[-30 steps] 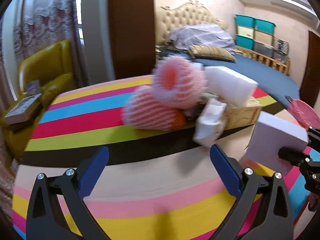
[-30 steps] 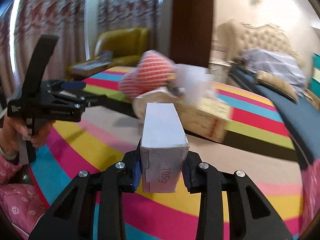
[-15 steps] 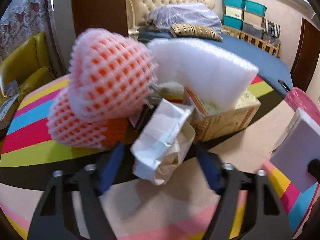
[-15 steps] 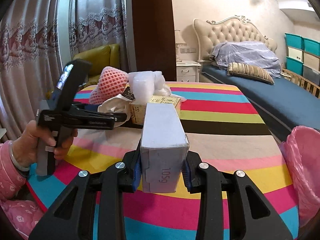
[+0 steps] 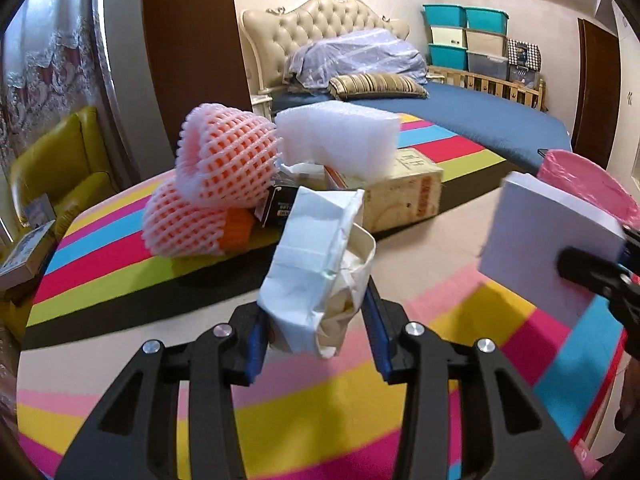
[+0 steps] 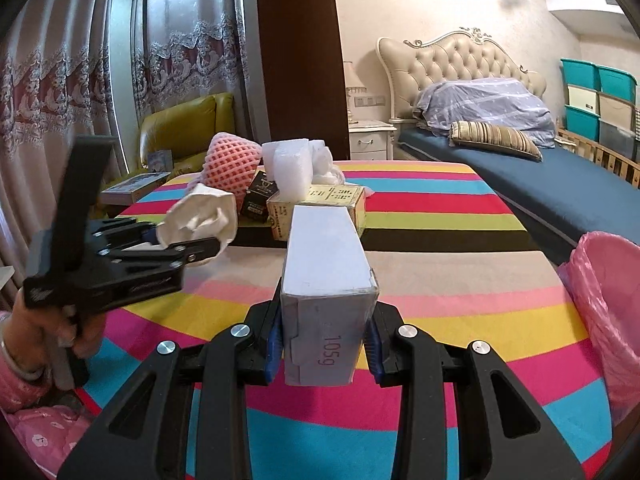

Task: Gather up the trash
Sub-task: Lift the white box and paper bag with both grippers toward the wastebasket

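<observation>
The right gripper [image 6: 326, 338] is clamping a white box [image 6: 326, 264] reading "105g". The left gripper [image 5: 316, 334] is closing on crumpled paper [image 5: 316, 264], near the box.

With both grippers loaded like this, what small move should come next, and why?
Probably finish closing the left gripper, whose jaws are closing around the crumpled paper bag, then lift. The right gripper already clamps the white box, and the pink bin bag sits right.

Striped table [image 6: 440, 216], yellow box [image 6: 320, 210], pink foam nets [image 5: 208, 196] on it
</observation>
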A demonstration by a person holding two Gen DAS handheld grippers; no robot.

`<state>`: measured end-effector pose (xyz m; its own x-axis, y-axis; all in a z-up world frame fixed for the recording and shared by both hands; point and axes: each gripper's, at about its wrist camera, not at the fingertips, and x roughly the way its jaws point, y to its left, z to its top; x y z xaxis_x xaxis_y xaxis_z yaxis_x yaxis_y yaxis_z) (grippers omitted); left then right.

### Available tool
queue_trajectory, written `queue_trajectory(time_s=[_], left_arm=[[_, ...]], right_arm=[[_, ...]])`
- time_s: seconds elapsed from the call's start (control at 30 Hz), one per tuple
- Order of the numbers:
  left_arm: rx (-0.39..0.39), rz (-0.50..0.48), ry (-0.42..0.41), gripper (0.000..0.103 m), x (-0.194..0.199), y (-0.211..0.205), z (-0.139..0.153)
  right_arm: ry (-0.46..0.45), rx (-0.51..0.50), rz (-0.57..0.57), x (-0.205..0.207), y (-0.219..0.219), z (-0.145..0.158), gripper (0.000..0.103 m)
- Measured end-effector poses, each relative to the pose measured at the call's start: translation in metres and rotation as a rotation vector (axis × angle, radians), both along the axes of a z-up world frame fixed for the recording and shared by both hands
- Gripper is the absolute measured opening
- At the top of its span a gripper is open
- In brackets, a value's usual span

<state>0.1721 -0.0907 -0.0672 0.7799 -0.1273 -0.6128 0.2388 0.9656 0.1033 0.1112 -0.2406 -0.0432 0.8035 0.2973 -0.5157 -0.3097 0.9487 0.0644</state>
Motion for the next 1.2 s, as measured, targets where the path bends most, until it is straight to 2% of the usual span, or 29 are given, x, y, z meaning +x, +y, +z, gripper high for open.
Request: queue_trajectory(time_s=[0.23,0.47,0.73,1.2], left_arm=[[-0.048,-0.007,-0.031,0.041,-0.036,0.005,0.006],[-0.093,-0.027,-0.076,0.041,-0.059,0.008,0.014],[-0.089,-0.048,-0.094,0.041,-0.070,0.001,0.019],[-0.054,-0.139,-0.120,0.041,-0.065,-0.037,0.034]], right_arm=[[-0.013,-0.028,-0.002,-0.017,0.011,-0.002,0.034],[-0.075,-0.098,-0.013,-0.029,0.026,0.006,0.034],[-0.112,-0.107,-0.041,-0.033,0.025,0.015,0.034],[-0.153,-0.107,-0.147,-0.037,-0.019,0.027,0.034]])
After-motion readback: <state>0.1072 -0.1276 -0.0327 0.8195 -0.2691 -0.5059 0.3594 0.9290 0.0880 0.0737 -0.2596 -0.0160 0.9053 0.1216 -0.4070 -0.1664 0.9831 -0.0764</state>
